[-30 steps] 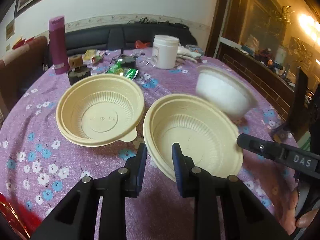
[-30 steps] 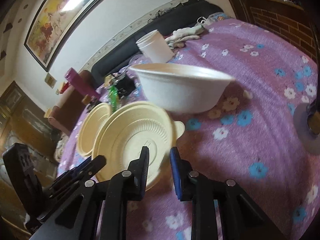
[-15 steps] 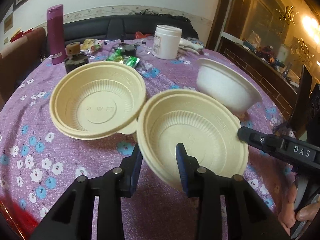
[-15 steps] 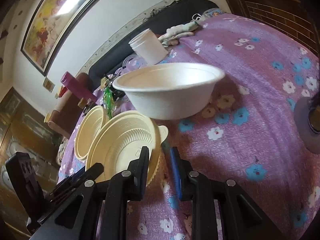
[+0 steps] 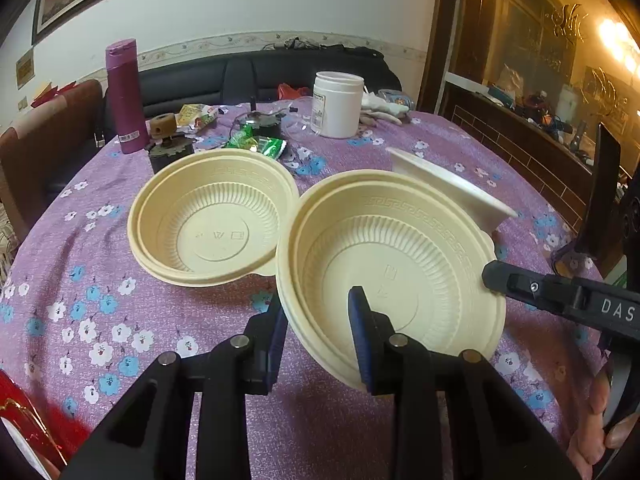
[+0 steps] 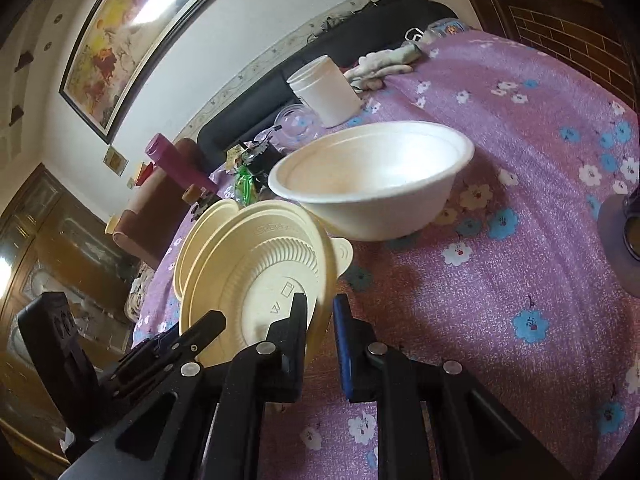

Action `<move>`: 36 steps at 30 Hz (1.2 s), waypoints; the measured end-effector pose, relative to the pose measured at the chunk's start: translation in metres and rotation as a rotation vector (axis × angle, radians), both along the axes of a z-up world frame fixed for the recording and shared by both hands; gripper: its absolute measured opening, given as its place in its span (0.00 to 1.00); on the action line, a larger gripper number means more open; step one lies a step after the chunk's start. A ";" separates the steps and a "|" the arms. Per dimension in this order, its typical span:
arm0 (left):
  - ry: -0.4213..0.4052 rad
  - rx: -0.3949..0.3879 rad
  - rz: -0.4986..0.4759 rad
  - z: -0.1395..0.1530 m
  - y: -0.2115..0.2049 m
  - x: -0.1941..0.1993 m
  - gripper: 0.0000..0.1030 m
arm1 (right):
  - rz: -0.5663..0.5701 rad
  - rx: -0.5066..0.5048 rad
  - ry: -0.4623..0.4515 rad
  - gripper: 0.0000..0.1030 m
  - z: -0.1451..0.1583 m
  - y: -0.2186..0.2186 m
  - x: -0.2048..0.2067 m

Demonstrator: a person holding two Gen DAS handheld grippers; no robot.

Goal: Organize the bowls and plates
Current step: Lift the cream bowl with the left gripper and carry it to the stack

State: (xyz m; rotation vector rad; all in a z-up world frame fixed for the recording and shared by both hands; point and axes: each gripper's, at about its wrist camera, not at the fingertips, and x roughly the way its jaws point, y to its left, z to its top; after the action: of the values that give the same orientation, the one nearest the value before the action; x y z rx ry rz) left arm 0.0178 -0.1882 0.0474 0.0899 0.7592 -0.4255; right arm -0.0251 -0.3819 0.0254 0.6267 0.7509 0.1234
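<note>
Both the left gripper and the right gripper pinch the tilted yellow bowl's rim, the left closing. Only the right view shows the white bowl's inside, at upper middle.

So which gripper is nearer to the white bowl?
Right. The right gripper grips the yellow bowl's rim beside the white bowl; the left gripper, closing on the opposite rim, is farther.

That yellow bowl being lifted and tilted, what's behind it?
Behind the tilted yellow bowl sits a white foam bowl, only its rim and upper side showing here; its base is covered. The right wrist view shows it empty.
</note>
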 end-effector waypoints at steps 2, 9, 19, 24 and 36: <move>-0.005 0.001 0.006 0.001 0.001 0.000 0.28 | 0.003 -0.012 -0.004 0.14 0.001 0.002 -0.001; -0.012 0.000 0.014 0.001 0.002 0.000 0.28 | 0.013 -0.076 -0.012 0.14 0.003 0.010 -0.001; -0.008 0.012 0.035 0.000 0.005 -0.003 0.28 | 0.024 -0.074 -0.030 0.14 0.007 0.012 -0.003; 0.001 0.042 0.057 0.004 0.006 -0.017 0.29 | 0.030 -0.062 -0.041 0.14 0.011 0.014 -0.008; -0.046 0.060 0.102 0.035 0.039 -0.076 0.29 | 0.081 -0.020 -0.056 0.14 0.028 0.039 -0.038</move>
State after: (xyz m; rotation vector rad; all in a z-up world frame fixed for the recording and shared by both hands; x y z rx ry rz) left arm -0.0580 -0.1495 0.0822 0.1166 0.7276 -0.3031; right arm -0.0630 -0.3428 0.0536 0.5722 0.7223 0.2070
